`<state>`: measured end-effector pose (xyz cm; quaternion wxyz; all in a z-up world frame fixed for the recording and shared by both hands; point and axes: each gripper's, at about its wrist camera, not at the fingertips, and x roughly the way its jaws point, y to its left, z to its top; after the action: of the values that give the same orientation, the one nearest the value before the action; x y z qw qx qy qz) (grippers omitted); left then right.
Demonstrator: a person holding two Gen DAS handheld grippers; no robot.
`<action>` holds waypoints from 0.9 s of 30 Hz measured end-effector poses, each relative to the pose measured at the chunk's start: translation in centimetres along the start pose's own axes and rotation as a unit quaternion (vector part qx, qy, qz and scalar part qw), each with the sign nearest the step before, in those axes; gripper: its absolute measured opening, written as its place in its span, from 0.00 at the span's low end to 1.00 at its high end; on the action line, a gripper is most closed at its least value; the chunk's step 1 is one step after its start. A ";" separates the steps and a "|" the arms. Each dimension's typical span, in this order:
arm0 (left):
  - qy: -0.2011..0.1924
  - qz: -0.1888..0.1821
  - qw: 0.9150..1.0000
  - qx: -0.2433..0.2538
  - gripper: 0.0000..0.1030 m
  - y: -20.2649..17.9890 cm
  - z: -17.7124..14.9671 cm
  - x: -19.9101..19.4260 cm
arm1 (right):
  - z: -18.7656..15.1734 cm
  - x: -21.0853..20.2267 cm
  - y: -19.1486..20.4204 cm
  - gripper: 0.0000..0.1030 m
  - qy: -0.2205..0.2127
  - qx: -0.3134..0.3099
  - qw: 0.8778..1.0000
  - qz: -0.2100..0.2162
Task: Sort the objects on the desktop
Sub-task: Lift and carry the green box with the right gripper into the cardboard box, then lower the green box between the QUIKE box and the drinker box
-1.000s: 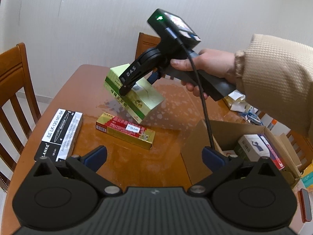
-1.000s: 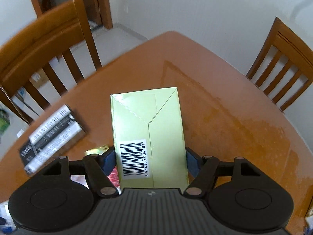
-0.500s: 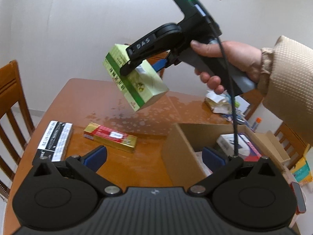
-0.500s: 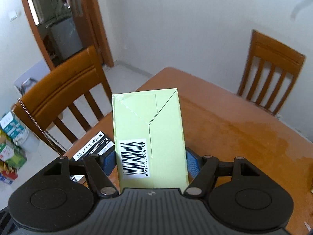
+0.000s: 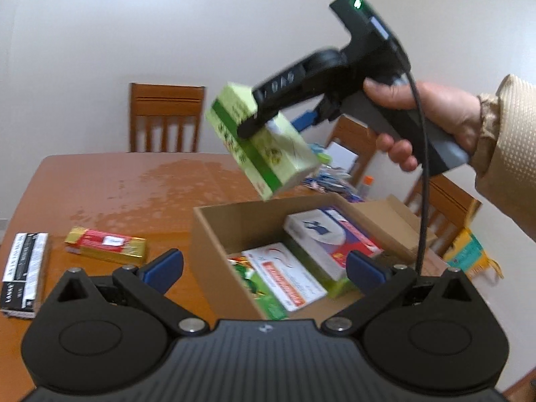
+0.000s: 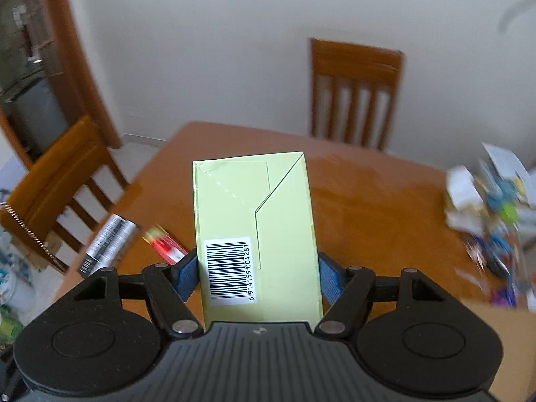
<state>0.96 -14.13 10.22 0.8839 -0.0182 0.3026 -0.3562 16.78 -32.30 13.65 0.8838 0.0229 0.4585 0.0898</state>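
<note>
My right gripper (image 6: 257, 273) is shut on a light green box (image 6: 254, 231) with a barcode label. In the left wrist view that green box (image 5: 264, 147) hangs tilted in the air above the far edge of an open cardboard box (image 5: 214, 234), with the right gripper (image 5: 264, 120) clamped on it and a hand behind. The cardboard box holds several packets. My left gripper (image 5: 264, 264) is open, low over the table in front of the cardboard box, with nothing between its fingers. A red and gold box (image 5: 107, 246) and a black and white pen box (image 5: 23, 278) lie on the table at left.
The wooden table (image 5: 134, 184) has chairs at its far side (image 5: 165, 117) and left side (image 6: 63, 181). A heap of small papers and packets (image 6: 495, 211) lies at the table's right. The red and gold box (image 6: 165, 244) and pen box (image 6: 107, 241) sit near the left edge.
The right gripper has carried the green box up and to the right, from above the table's middle to above the cardboard box. The left gripper's view has swung right toward the cardboard box.
</note>
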 end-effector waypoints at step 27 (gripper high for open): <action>0.015 -0.024 0.999 0.015 1.00 0.0 -1.4 -1.3 | -9.9 8.2 -3.1 0.71 0.169 0.118 0.974 -0.092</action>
<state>-0.53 -13.08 9.76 0.8703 -0.0069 0.3104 -0.3823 13.80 -34.33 0.93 0.7891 0.0690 0.6088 -0.0437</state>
